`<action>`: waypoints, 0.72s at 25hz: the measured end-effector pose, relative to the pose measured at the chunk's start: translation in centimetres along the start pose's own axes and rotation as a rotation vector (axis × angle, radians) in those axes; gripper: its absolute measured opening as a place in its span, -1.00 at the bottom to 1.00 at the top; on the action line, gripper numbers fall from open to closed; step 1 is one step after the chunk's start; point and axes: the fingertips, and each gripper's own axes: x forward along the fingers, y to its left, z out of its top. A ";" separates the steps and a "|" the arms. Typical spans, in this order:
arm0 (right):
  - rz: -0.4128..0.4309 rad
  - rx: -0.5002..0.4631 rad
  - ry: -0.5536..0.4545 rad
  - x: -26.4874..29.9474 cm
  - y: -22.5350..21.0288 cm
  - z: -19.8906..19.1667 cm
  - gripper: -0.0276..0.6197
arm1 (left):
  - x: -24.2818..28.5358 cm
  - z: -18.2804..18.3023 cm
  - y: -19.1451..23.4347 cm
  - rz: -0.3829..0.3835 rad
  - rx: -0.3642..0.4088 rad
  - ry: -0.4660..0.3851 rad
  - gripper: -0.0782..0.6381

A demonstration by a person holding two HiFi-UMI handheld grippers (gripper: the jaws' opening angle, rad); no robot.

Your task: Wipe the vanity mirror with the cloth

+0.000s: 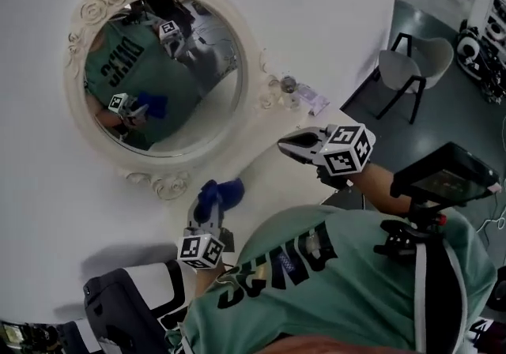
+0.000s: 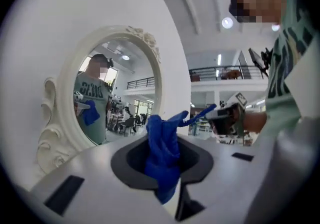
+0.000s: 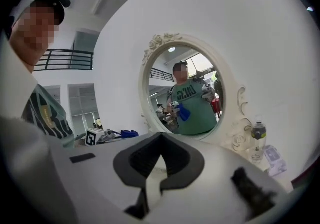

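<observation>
The white tabletop (image 1: pixel 265 175) carries the oval vanity mirror (image 1: pixel 162 68) on its far left side, standing in an ornate cream frame; the glass reflects a person in a green shirt and both grippers. A grey chair (image 1: pixel 415 68) stands on the floor far to the right. The right gripper (image 1: pixel 286 143) hovers right of the mirror and apart from it, its jaws drawn together on nothing. The left gripper (image 1: pixel 207 214) sits nearer, just below the frame's lower edge, its jaws clamped on the blue cloth (image 1: pixel 220 193), which bunches up out of the tips and is not touching the glass. A small clear bottle (image 1: pixel 288 84) stands just right of the frame
</observation>
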 end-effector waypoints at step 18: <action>-0.058 0.018 0.037 3.3 -0.6 -0.9 -0.90 | 0.1 -1.1 -2.1 -0.132 -0.133 -0.042 -0.57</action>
